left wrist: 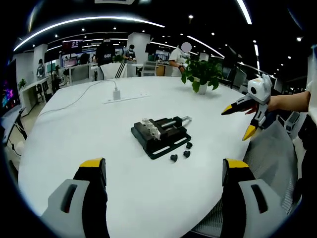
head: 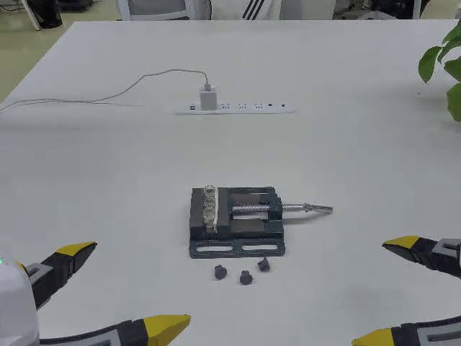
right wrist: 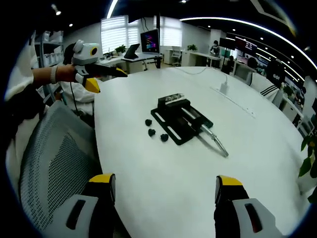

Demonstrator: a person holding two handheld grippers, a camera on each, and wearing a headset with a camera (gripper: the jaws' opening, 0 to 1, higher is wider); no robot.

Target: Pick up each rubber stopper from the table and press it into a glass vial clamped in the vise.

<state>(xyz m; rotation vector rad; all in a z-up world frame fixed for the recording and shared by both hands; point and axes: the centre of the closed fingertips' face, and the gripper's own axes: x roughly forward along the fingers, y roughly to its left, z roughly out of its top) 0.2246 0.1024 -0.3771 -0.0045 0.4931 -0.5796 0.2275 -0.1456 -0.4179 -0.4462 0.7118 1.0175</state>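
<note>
A dark vise (head: 235,223) (left wrist: 161,133) (right wrist: 179,118) sits mid-table with clear glass vials (head: 209,207) clamped in a row at its left jaw. Three dark rubber stoppers (head: 245,277) (left wrist: 174,157) (right wrist: 151,132) lie on the table just in front of it. My left gripper (head: 122,288) (left wrist: 163,171) hangs open at the near left edge, well short of the stoppers. My right gripper (head: 392,288) (right wrist: 161,183) is open at the near right, also apart from them. Nothing is between either pair of jaws.
A white power strip (head: 235,108) with a plugged charger (head: 208,97) and cable lies farther back. The vise handle (head: 308,209) sticks out to the right. A potted plant (head: 446,65) stands at the right edge. A mesh chair (right wrist: 54,163) is beside the table.
</note>
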